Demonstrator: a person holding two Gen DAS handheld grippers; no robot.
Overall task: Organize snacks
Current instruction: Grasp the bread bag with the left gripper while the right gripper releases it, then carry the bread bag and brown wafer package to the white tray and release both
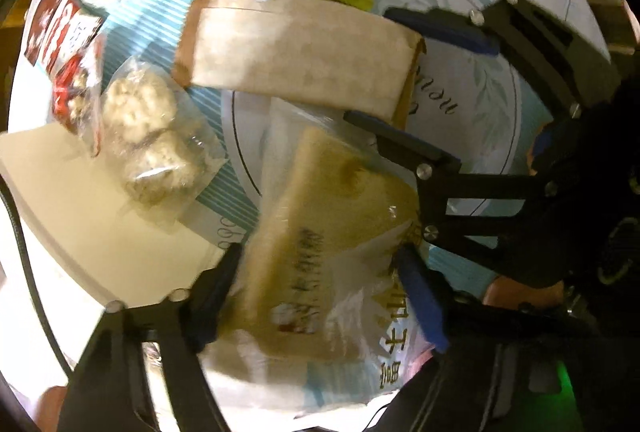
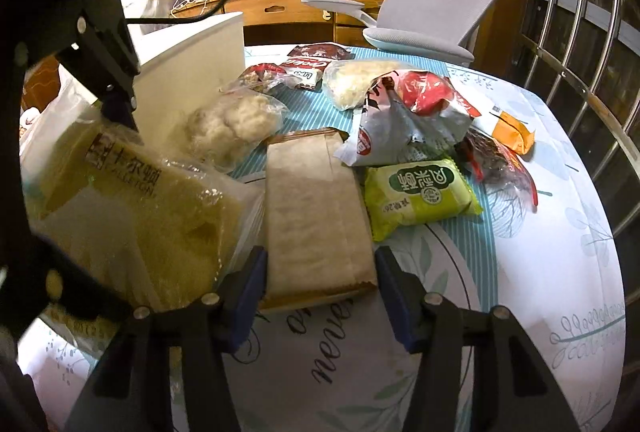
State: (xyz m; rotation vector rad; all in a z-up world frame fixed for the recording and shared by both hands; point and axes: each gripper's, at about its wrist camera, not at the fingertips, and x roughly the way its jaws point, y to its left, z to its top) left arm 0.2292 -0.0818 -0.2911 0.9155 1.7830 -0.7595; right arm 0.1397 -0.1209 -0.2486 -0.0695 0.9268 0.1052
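Between the blue pads of the right gripper (image 2: pixel 320 296) lies the near end of a brown paper packet (image 2: pixel 316 216), flat on the patterned tablecloth (image 2: pixel 540 252); the pads stand on each side of its end, about half open, and whether they already press it I cannot tell. Just left of it, the left gripper (image 1: pixel 324 296) is also about half open, with a clear bag of yellow cake (image 1: pixel 320 232) between its fingers, the pads at the wrapper on both sides; a firm grip I cannot confirm. Behind the packet lie a green snack pack (image 2: pixel 420 192), a white and red bag (image 2: pixel 404 120) and a clear bag of pale puffs (image 2: pixel 236 124), beside a white box (image 2: pixel 192 72).
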